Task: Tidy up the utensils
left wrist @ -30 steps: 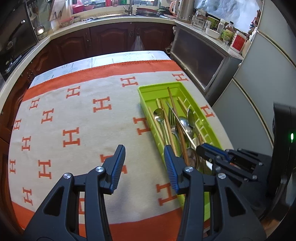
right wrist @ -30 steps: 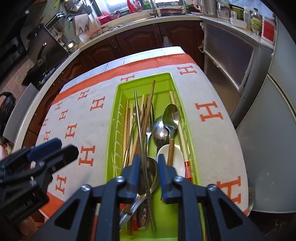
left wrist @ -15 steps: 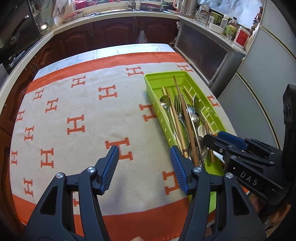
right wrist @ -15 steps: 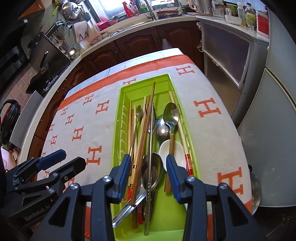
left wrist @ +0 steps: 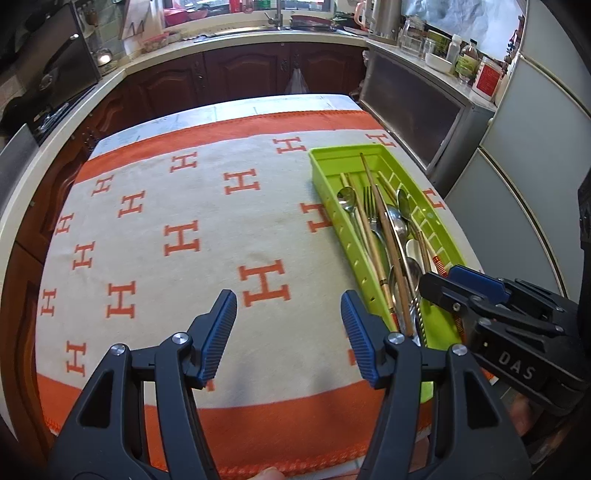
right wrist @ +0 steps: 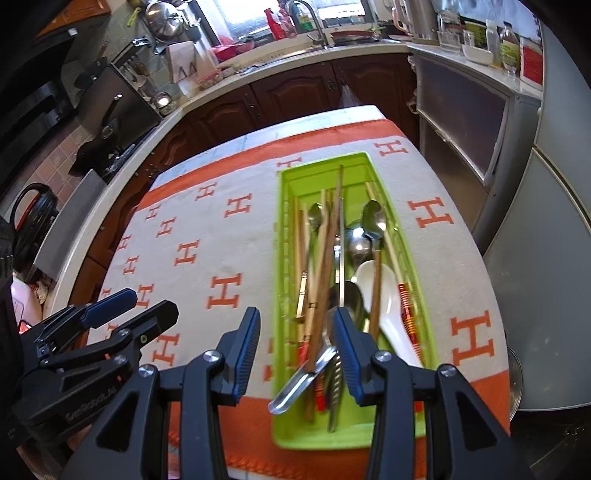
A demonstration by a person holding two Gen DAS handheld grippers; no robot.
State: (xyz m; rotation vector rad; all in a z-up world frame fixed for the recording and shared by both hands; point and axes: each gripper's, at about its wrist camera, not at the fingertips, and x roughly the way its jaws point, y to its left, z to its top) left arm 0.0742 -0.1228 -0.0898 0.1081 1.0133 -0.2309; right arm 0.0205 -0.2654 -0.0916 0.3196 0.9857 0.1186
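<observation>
While both grippers point(left wrist: 288, 328) point(right wrist: 295, 347) gape empty, tray point(right wrist: 413, 258) near end hidden, utensils point(right wrist: 325, 266) blurred.

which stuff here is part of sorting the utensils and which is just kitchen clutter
Job:
- green tray
- chopsticks
- metal spoons
- fork
- white spoon
- left gripper, open
- right gripper, open

Lying about:
- cloth under the tray
- bottles and jars on the far counter
- tap
- pan on the stove
</observation>
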